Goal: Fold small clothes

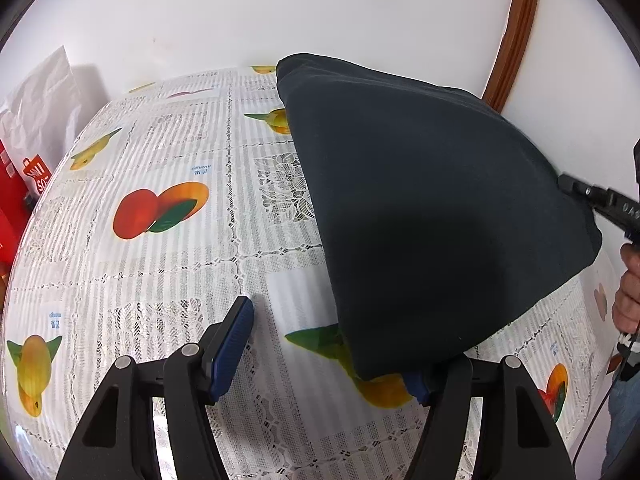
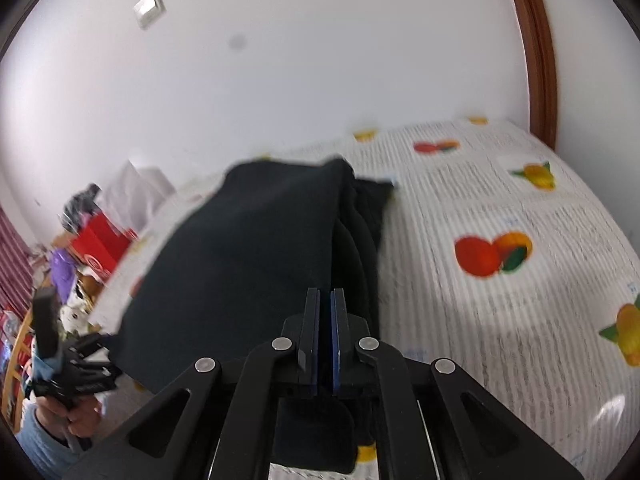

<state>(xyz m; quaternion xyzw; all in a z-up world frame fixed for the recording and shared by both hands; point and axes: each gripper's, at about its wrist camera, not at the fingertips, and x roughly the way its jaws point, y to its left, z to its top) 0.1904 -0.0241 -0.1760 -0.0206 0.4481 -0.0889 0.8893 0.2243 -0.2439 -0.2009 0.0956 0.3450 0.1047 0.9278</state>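
Dark navy cloth garment [image 1: 432, 208] lifted over fruit-print lace tablecloth [image 1: 168, 160]

Right gripper [image 2: 325, 312] is clamped on the garment's edge; left gripper [image 1: 332, 344] stands apart, fabric draped over one finger.

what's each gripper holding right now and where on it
The right gripper is shut on the dark garment, pinching its edge. The left gripper is open, holding nothing.

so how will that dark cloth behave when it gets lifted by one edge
The dark cloth likely hangs floppy: pinched in the right tool, it drapes in soft folds. It looks thick, so probably fairly heavy. It may drag on the tablecloth.
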